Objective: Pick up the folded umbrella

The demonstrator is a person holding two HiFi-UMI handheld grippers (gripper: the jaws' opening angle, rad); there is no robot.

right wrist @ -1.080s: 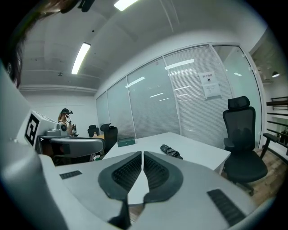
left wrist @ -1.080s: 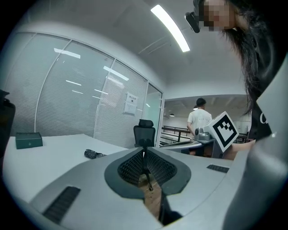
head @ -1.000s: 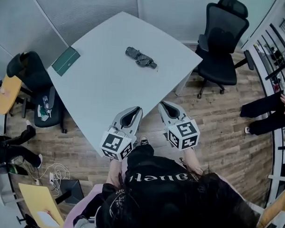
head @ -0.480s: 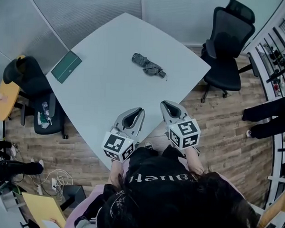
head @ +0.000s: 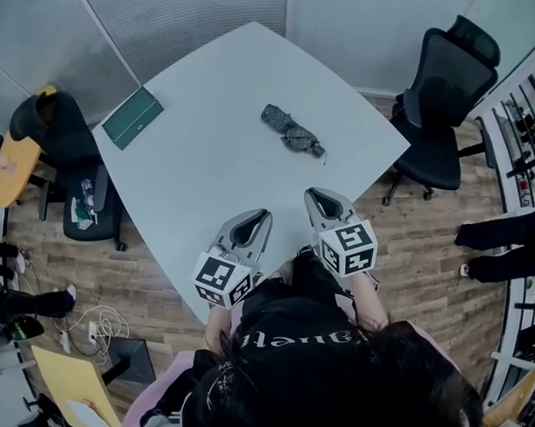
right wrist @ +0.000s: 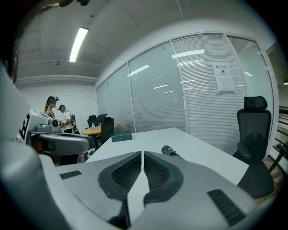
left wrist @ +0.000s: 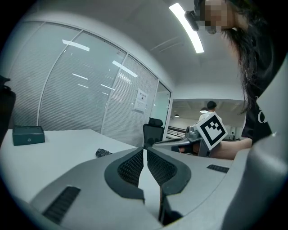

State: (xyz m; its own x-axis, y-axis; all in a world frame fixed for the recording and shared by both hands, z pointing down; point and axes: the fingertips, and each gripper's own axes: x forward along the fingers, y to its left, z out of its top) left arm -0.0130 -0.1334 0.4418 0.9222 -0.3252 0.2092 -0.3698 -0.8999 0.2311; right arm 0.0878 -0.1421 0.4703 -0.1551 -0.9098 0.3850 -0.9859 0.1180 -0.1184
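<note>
With the right gripper (head: 314, 194) and the left gripper (head: 262, 215) both pinched closed on nothing, and the folded umbrella (head: 292, 132) lying well ahead of them on the table (head: 199, 162), arriving unopened would likely just shove it away.

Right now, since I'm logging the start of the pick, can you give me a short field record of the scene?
target: folded umbrella, lying on the white table, untouched
also on table: green box by the left corner
left claw: shut, empty, over the near table edge
right claw: shut, empty, short of the umbrella
beside table: black office chair
</note>
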